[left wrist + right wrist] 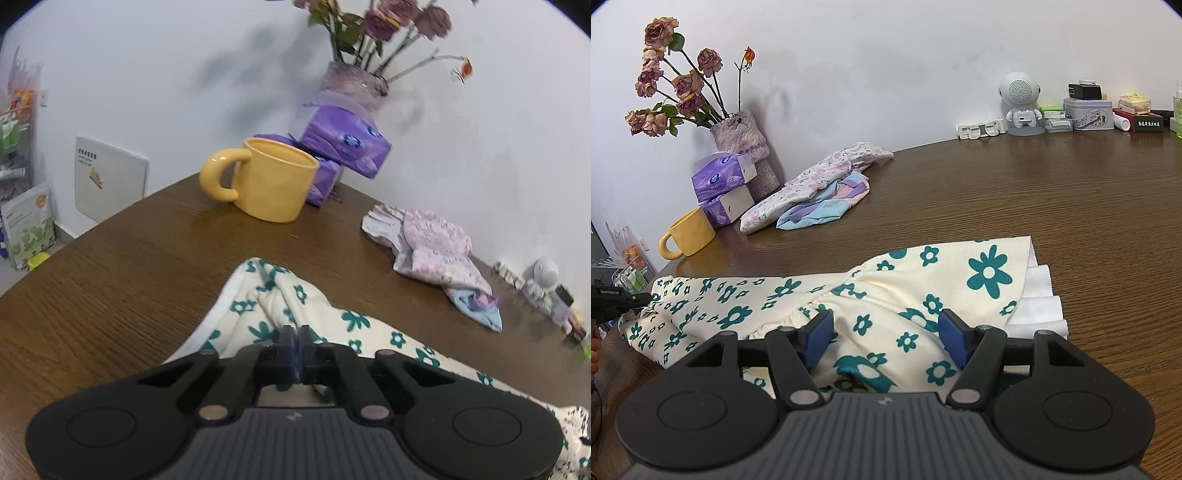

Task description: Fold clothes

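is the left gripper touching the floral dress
Touching. The left wrist view shows the left gripper shut, its fingers pinching a raised fold of the floral dress.

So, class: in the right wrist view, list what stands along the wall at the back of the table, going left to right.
yellow mug → tissue packs → vase of dried roses → pastel clothes pile → white robot speaker → tin box

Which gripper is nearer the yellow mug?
Left. The left gripper, shut on the dress at its end toward the mug, has the mug just ahead. The right gripper hovers open over the dress's far, skirt end.
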### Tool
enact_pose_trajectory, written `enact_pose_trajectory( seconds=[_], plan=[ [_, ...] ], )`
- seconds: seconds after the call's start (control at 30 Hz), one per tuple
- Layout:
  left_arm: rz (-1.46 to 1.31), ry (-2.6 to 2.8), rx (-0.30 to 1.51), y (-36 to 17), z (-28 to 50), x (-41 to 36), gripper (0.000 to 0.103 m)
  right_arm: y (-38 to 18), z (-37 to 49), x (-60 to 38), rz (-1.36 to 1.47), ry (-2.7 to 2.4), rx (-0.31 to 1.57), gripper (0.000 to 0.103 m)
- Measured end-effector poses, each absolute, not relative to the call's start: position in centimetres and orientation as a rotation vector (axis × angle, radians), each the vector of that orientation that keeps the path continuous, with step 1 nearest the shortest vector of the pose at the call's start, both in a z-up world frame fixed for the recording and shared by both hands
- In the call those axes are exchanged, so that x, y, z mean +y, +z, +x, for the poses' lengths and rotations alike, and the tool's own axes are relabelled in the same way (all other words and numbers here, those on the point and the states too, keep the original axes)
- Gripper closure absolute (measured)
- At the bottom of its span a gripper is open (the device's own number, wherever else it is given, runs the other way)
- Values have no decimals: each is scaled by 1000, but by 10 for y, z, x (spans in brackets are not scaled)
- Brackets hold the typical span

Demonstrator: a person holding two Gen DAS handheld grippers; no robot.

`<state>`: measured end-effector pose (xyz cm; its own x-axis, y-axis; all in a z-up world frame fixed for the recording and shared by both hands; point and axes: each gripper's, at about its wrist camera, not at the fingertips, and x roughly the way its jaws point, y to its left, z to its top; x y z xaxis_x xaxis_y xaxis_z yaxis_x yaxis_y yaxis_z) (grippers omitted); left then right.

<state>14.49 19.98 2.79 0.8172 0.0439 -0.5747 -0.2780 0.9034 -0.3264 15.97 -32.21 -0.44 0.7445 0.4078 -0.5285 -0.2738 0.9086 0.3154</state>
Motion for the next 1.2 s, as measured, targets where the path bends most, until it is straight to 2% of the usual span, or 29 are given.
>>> enact_pose_trajectory(
  seconds=[0.3,0.5,0.53,0.6,0.63,0.67,0.7,0.73,0.77,0.8,0.83,0.9,0.97,1.0,1.2],
  plan=[
    [-396,282,544,38,123,218,103,-4,160,-322,223,377,629,39],
    [-274,479,489,50,113,229,103,-4,160,-322,223,376,629,39],
    [-262,503,489,50,113,231,97,-4,160,-322,223,376,629,39],
    [-250,543,494,50,113,235,67,-4,160,-322,223,377,629,39],
    [-248,559,498,50,113,237,38,-4,160,-322,223,377,629,39],
    [-236,573,489,49,112,236,29,-4,160,-322,223,377,629,39],
    [-223,587,481,48,111,236,31,-4,160,-322,223,376,629,39],
    [-211,601,473,48,110,235,41,-4,160,-322,223,376,629,39],
    [-199,615,465,47,109,235,83,-4,160,-322,223,376,629,39],
    [-198,632,471,47,110,236,103,-4,160,-322,223,377,629,39],
    [-219,635,474,46,110,239,94,-4,160,-322,223,377,629,39],
    [-285,642,459,44,108,247,89,-4,160,-322,223,377,629,39],
    [-326,667,446,42,105,252,28,-4,160,-322,223,377,629,39],
    [-334,688,439,42,103,253,23,-4,160,-322,223,377,629,39],
    [-328,677,381,48,98,244,22,-4,160,-322,223,378,629,39]
  ],
)
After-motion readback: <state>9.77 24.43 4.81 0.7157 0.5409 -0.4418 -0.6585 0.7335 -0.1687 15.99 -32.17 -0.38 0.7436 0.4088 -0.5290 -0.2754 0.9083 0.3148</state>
